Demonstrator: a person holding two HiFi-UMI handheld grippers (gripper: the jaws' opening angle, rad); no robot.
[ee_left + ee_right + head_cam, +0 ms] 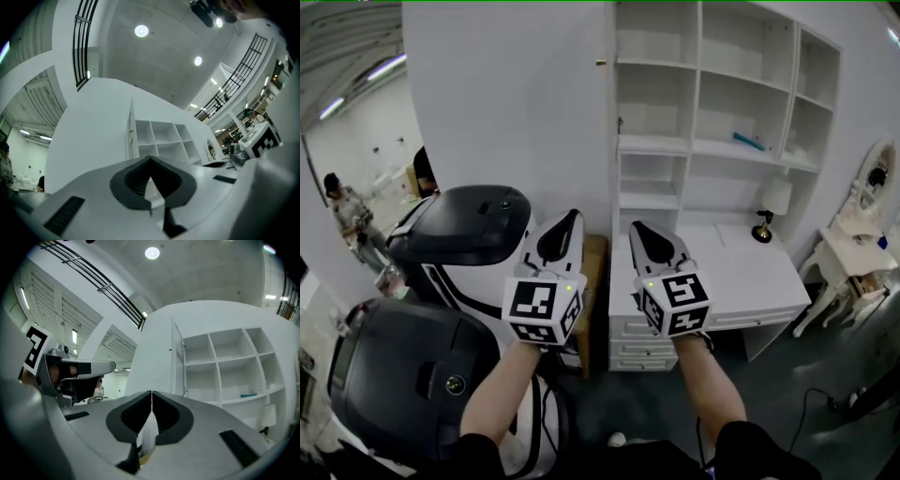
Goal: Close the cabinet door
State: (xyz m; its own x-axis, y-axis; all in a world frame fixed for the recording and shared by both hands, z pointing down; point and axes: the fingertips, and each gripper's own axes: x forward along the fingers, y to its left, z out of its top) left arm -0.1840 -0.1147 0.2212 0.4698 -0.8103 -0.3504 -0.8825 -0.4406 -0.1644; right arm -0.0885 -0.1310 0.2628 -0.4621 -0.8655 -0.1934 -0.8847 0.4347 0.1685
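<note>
Cabinet door (pixel 506 103) top cut off. My L gripper (pixel 572 217) & R gripper (pixel 637 228): jaws pressed together, holding nothing.

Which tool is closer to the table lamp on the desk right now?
Right. The right tool is left of the lamp, near the desk; the left tool lies farther left.
</note>
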